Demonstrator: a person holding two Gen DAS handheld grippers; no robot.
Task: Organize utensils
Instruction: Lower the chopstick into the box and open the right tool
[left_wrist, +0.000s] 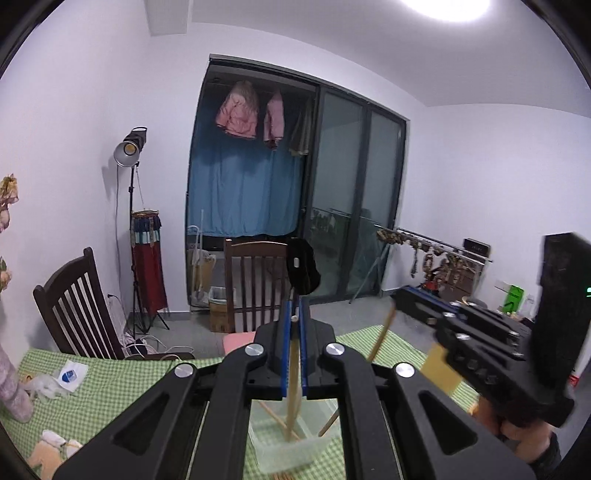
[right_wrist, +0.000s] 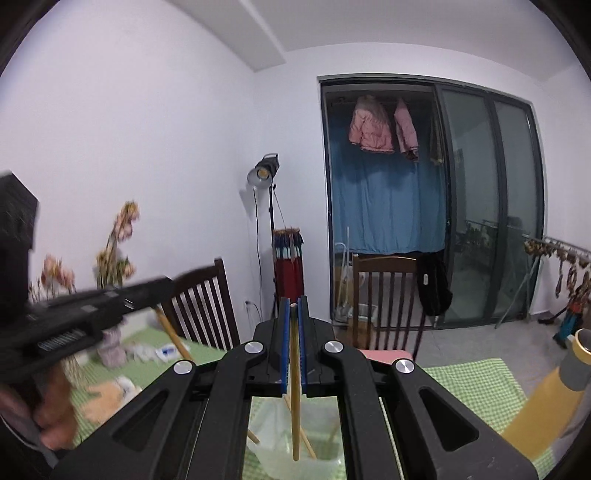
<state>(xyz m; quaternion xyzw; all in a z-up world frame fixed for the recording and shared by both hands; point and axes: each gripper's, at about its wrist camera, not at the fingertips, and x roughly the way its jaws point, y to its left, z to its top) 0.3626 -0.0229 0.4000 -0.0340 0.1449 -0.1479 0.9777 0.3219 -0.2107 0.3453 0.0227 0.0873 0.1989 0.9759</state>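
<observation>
Wooden chopsticks are the job at this moment, and each claw is carrying one. Seen by its own wrist camera, the left claw (left_wrist: 294, 332) is pinching its chopstick (left_wrist: 292, 387) between the blue pads, the stick hanging nearly upright with its lower tip reaching down into the clear plastic container (left_wrist: 291, 446) on the green checked tabletop (left_wrist: 122, 384). The right claw (right_wrist: 293, 332) is likewise clamped on a second chopstick (right_wrist: 294, 398), also hanging close to vertical over that same container (right_wrist: 295, 458). More chopsticks are already leaning slantwise inside the bin, so the sorting looks partly done, though how many utensils are left elsewhere cannot be told. Both claws are sitting close together above the bin, each one blurred at the edge of the other's view. The step in hand appears to be dropping these two sticks into the container. The next move probably calls for lowering each tip well below the rim, then easing the pads apart one claw at a time, so the sticks are not tangling with each other or with those already leaning there. Since the bin looks light and thin-walled, a stick pushed sideways against it could be tipping or sliding it.
</observation>
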